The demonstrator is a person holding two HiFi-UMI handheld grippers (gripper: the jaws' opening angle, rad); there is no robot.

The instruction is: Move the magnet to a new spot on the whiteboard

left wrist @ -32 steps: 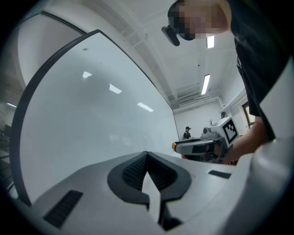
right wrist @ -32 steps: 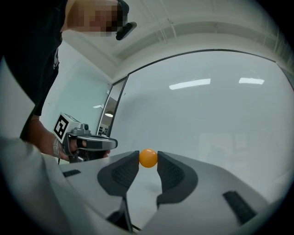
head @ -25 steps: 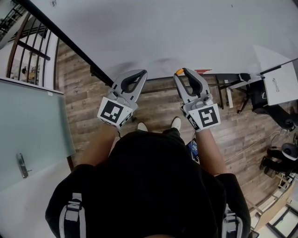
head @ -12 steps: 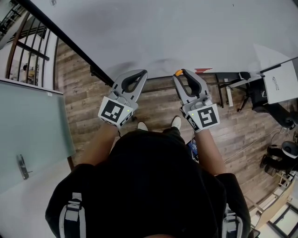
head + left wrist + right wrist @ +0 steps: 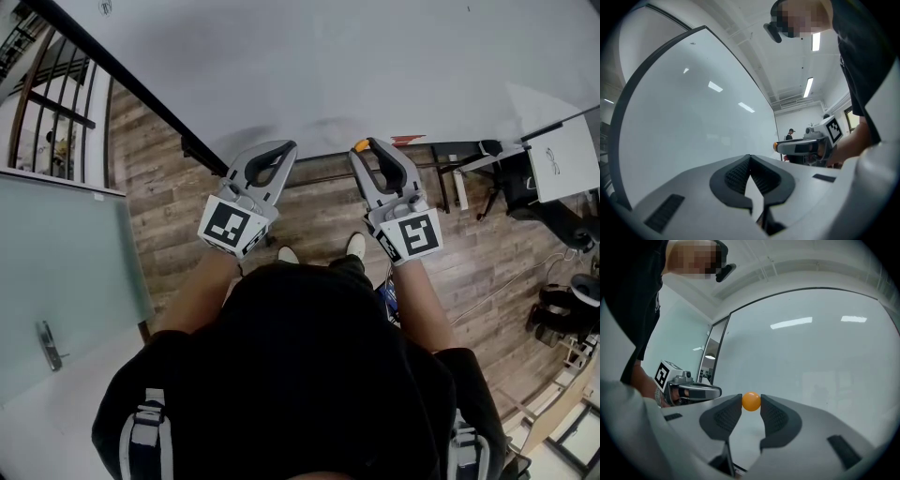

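Low centre of its own view, the right gripper clamps a small round orange magnet for repositioning on the glossy white whiteboard; the left gripper idles closed.

Looks along the left gripper, jaws closed tip to tip on nothing, toward the whiteboard filling left and middle, past the right gripper held level at right with an orange magnet at its tip, to a person standing far off.

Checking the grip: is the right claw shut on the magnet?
Shut: the right claw pinches the orange magnet between both pads.
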